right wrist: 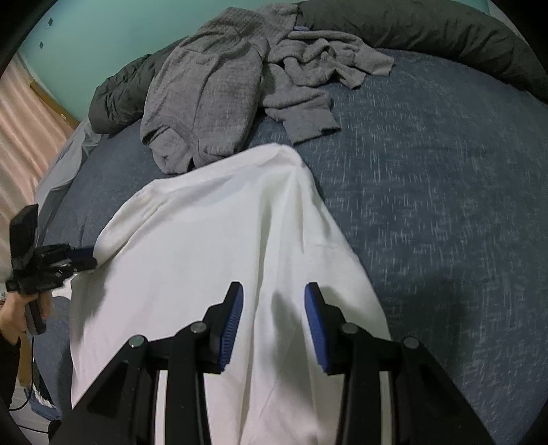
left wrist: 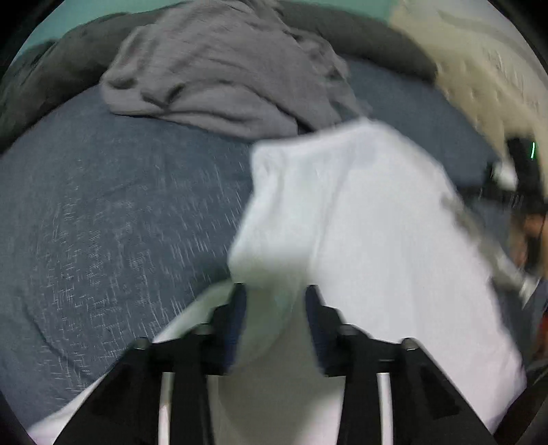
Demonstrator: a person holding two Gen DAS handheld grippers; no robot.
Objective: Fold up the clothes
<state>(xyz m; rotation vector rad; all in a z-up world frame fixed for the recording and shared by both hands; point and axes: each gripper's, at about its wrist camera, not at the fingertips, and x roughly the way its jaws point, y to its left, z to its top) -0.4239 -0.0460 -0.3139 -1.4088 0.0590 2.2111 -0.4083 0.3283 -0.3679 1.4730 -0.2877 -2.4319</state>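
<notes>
A white garment (right wrist: 219,239) lies spread on the blue bed cover (right wrist: 428,205), with one ridge raised along its middle. My right gripper (right wrist: 274,301) hovers open over its near part; the cloth shows between the blue pads (right wrist: 234,318) without being pinched. In the blurred left wrist view, the white garment (left wrist: 359,222) bulges up between the fingers of my left gripper (left wrist: 275,297), which stand apart, open. From the right wrist view, the left gripper (right wrist: 85,258) sits at the garment's left edge, held by a hand (right wrist: 13,308).
A crumpled grey sweater (right wrist: 212,89) lies beyond the white garment near a dark pillow (right wrist: 428,27) at the head of the bed. A teal wall (right wrist: 102,34) is behind. The bed's left edge drops toward a pink curtain (right wrist: 24,130) and floor clutter.
</notes>
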